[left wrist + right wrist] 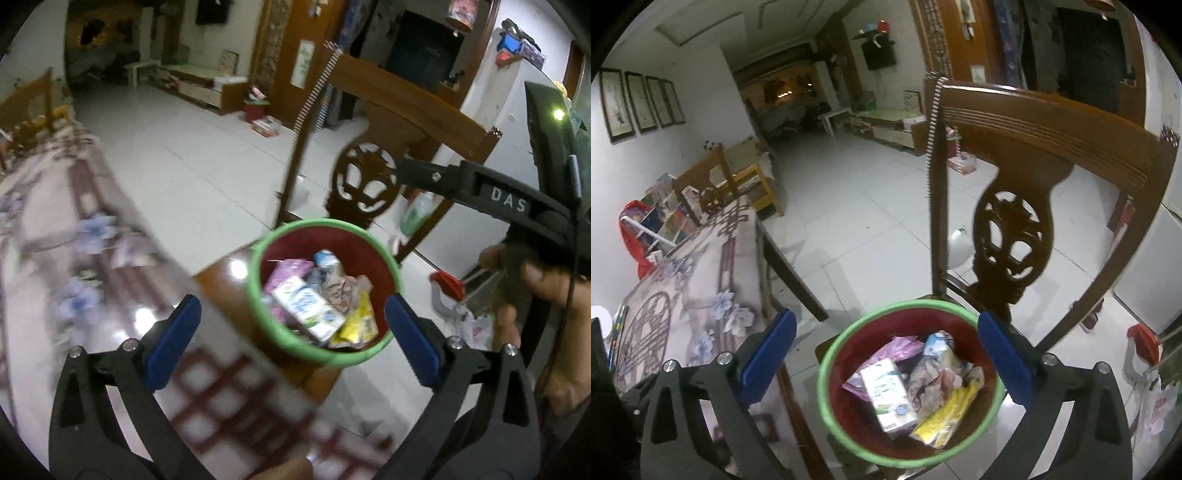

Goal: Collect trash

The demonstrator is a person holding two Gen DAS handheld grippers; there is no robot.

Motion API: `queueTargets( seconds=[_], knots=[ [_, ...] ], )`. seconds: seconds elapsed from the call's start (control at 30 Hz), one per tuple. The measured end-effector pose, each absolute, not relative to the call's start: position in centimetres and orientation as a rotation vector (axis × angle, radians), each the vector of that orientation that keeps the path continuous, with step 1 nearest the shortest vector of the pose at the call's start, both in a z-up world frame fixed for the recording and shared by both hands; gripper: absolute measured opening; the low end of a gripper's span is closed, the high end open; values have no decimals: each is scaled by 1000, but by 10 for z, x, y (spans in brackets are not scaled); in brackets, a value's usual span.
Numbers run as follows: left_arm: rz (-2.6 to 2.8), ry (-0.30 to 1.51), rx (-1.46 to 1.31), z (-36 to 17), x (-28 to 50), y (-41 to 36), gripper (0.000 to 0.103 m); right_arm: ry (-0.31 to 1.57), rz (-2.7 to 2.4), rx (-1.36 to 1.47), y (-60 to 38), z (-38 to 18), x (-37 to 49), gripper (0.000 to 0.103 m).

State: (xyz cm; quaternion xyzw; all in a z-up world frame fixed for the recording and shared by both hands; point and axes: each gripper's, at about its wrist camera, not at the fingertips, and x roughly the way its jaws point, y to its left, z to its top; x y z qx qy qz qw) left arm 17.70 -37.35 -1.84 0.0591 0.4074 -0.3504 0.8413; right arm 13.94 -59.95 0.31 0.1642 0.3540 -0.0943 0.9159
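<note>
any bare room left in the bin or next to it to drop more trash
The green-rimmed red bin has bare red wall at the back; its front holds a white carton and yellow wrapper. Bare white floor tiles lie between the floral-clothed table and carved wooden chair.

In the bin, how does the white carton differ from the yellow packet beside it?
The white carton is a boxy block with blue and green print; the yellow packet is a soft wrapper. The carton lies near the middle of the heap, the packet against the bin's nearer right wall. Both lie on top, touching neither tongs.
</note>
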Motion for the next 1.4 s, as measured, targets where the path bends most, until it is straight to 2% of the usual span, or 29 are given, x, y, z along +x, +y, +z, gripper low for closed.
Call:
queueTargets(
  seconds=[0.47, 0.8, 1.0, 1.4],
  knots=[
    [-432, 642, 99, 53, 127, -197, 98, 615, -46, 182, -455, 46, 115, 96],
    [-296, 567, 66, 59, 99, -105, 98, 588, 71, 90, -347, 51, 101, 96],
    [-222, 504, 16, 49, 89, -80, 98, 529, 64, 37, -320, 55, 83, 96],
    [-182, 517, -16, 45, 85, -65, 98, 500, 49, -14, -313, 51, 70, 96]
  ],
)
